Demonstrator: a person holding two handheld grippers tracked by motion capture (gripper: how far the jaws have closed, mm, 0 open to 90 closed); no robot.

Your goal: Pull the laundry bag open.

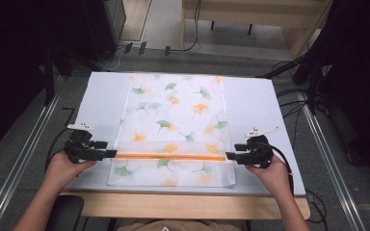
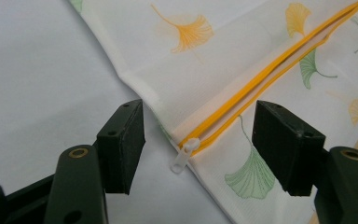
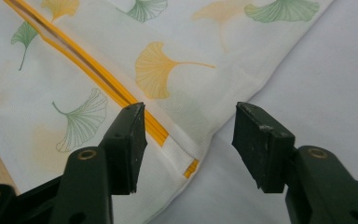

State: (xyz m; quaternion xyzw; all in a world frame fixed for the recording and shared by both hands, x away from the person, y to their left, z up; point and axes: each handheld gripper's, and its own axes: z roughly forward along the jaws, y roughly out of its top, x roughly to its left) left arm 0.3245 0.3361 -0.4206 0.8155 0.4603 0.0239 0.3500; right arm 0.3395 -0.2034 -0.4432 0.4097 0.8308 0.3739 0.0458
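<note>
Black jaws of the left tool [image 2: 198, 144] and right tool [image 3: 189, 147] gape at opposite zipper [image 1: 171, 156] ends of a leaf-print fabric bag [image 1: 173, 125] lying flat on the surface [image 1: 101, 96]; squarely pinching the white pull tab [image 2: 184, 158] looks wisest.

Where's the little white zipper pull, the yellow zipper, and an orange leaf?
zipper pull [image 2: 183, 158], left gripper view, on its white tab.
yellow zipper [image 1: 171, 156], high view, middle of its line.
orange leaf [image 3: 154, 70], right gripper view, on the fan.

My right gripper [image 3: 189, 140] wide open, low over white leaf-print bag [image 3: 121, 56]. I see yellow zipper [image 3: 98, 74] end between jaws. White counter [image 3: 326, 70] beside bag.
</note>
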